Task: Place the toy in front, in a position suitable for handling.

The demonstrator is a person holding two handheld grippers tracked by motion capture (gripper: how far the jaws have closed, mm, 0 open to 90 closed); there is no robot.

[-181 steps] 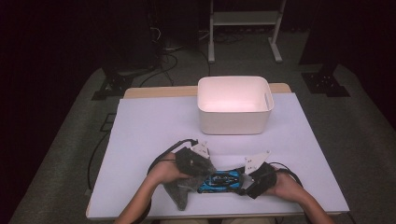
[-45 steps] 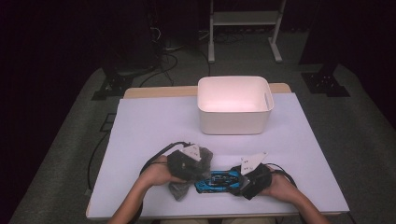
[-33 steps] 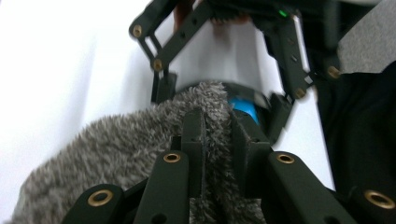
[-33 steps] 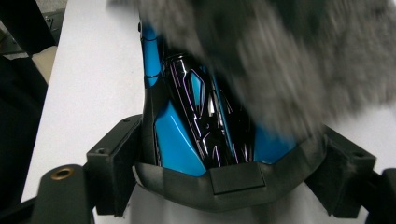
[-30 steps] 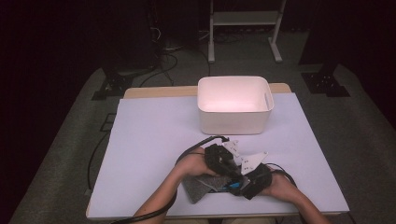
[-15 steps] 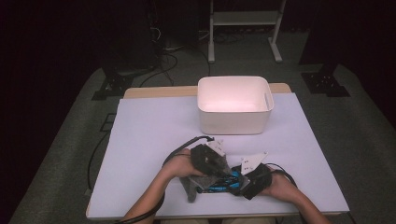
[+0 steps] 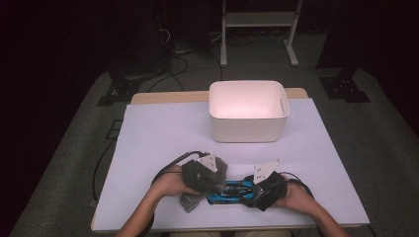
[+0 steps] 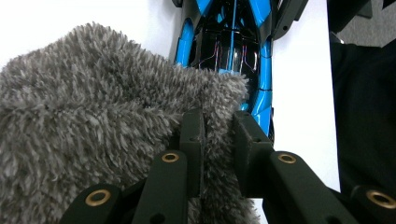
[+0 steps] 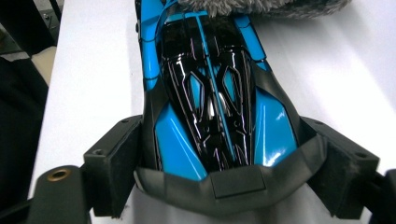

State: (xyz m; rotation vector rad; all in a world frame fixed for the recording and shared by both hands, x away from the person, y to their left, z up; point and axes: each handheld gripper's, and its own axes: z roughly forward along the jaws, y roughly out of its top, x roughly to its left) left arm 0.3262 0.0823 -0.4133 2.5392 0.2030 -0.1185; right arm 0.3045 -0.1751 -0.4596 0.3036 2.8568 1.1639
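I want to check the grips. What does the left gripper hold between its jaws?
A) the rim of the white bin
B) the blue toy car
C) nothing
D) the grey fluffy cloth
D: in the left gripper view, the left gripper is pinched on a fold of the grey fluffy cloth, while the right gripper clamps the blue toy car.

Left claw (image 7: pixel 210 178) with grey cloth (image 7: pixel 197 183) slid back left — off toy car (image 7: pixel 231 191) middle onto its left end.
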